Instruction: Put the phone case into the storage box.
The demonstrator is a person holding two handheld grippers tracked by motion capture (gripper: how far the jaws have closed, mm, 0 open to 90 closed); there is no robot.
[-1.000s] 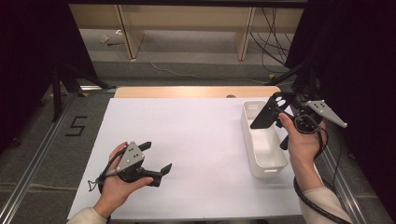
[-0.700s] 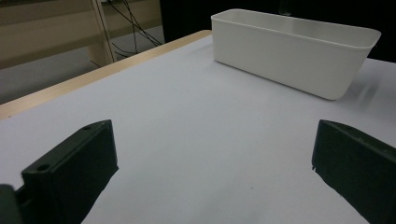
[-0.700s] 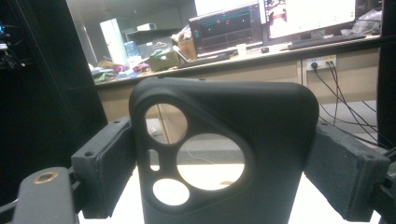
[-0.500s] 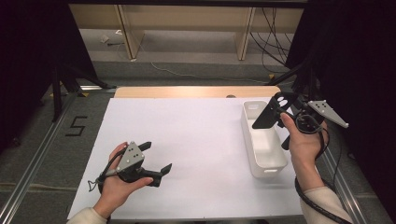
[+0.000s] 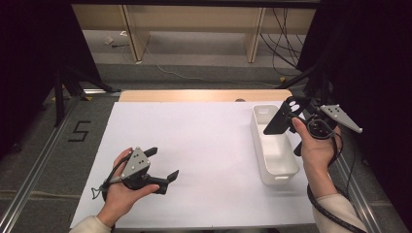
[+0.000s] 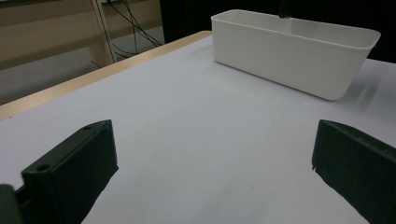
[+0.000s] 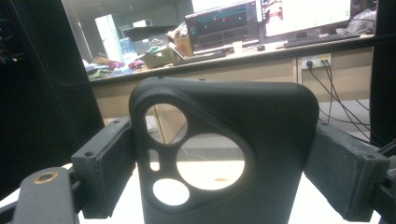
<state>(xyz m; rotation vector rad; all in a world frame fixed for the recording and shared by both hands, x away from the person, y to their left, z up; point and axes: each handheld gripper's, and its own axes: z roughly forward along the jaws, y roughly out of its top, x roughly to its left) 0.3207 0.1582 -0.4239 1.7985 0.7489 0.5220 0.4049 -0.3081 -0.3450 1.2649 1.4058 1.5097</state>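
A black phone case (image 5: 281, 118) with round camera cut-outs is held tilted in the air over the far end of a white rectangular bin (image 5: 276, 174). My right gripper (image 5: 293, 122) is shut on it. In the right gripper view the phone case (image 7: 275, 135) stands upright, and the two black pads of the right gripper (image 7: 226, 169) press on its sides. My left gripper (image 5: 165, 162) rests low over the white table sheet (image 5: 209, 136) at the near left, open with nothing between its jaws. In the left gripper view the left gripper (image 6: 215, 161) points toward the bin (image 6: 289, 58).
The bin stands lengthwise along the right edge of the sheet, and its visible inside looks bare. A wooden table edge (image 5: 204, 95) runs along the far side. Metal rails (image 5: 29, 174) flank the table, and cables lie on the floor (image 5: 286, 29) beyond it.
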